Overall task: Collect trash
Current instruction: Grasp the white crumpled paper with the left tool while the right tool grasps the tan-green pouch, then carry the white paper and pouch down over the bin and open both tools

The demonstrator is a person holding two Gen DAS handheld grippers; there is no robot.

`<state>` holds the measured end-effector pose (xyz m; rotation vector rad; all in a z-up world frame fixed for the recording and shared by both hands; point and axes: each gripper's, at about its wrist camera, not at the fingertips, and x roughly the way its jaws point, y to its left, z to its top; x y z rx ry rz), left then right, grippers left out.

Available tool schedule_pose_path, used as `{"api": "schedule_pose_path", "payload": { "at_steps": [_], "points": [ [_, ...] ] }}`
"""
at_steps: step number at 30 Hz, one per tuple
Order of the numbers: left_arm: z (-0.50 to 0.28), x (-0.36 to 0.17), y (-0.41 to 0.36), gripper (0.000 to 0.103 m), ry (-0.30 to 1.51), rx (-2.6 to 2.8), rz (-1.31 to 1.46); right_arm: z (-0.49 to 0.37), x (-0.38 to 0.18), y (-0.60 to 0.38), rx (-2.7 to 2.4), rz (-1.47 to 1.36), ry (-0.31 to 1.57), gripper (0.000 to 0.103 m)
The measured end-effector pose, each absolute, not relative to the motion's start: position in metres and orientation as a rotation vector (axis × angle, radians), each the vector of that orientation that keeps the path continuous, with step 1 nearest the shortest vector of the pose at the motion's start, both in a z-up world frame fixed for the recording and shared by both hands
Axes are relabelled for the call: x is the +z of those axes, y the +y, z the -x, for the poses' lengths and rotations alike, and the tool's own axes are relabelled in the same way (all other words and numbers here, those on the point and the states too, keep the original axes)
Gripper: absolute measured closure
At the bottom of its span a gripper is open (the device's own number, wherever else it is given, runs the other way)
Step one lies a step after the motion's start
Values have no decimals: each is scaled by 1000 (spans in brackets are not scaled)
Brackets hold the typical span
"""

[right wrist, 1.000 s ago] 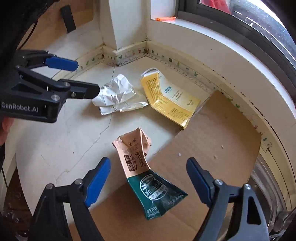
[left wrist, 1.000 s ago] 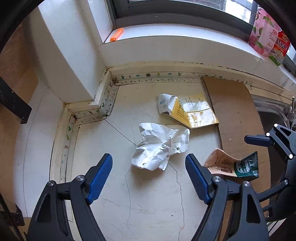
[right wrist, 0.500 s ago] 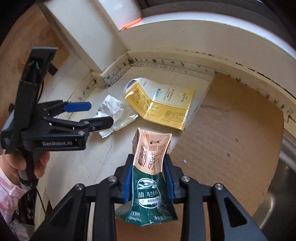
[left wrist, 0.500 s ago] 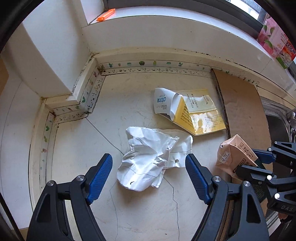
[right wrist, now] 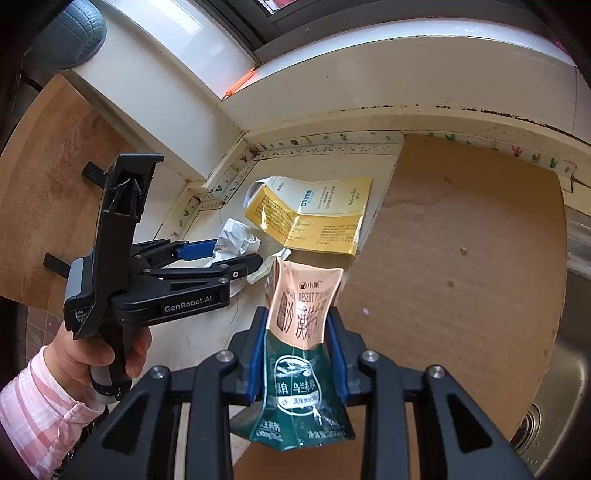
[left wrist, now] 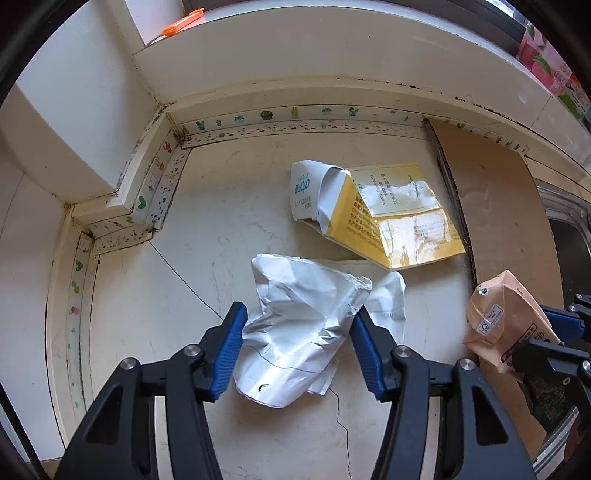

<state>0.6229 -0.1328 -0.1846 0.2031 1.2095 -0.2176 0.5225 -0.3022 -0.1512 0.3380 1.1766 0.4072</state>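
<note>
While the cream table (left wrist: 155, 332) is spreading out below a raised sill (left wrist: 332, 48) and a taped back edge, a brown cardboard sheet (right wrist: 461, 258) is lying flat over its right part, reaching the rim of a steel sink (right wrist: 569, 350).

The left claw (left wrist: 297, 345) is pointing steeply down at the table, gripped by a hand (right wrist: 99, 354) in a pink striped sleeve. Its jaws have just been closing, and the blue pads (left wrist: 229, 350) are now sitting against both sides of the crumpled paper (left wrist: 303, 325); whether they are already pressing it I cannot tell for certain, though they look to be touching. The paper is resting on the table, near the middle.

The right claw (right wrist: 297, 350) is angling downward and is clenched on a crushed carton (right wrist: 299, 350), tan above and dark green below, holding it upright over the edge where cardboard meets table.

A flattened yellow box (left wrist: 388, 218) is lying just beyond the paper, its right edge beside the cardboard, touching neither claw.

Open table is showing left of the paper up to the stepped corner of the wall. An orange lighter (left wrist: 183, 23) is sitting on the sill.
</note>
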Motion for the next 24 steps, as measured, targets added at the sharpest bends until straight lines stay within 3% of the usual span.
{"api": "schedule_pose_path", "payload": {
  "at_steps": [12, 24],
  "points": [
    [-563, -143, -123, 53, 1156, -231, -192, -492, -128, -288, 394, -362, 1150, 73],
    [-418, -70, -84, 53, 1069, -302, -174, -389, -70, -244, 319, -364, 1071, 73]
  ]
}}
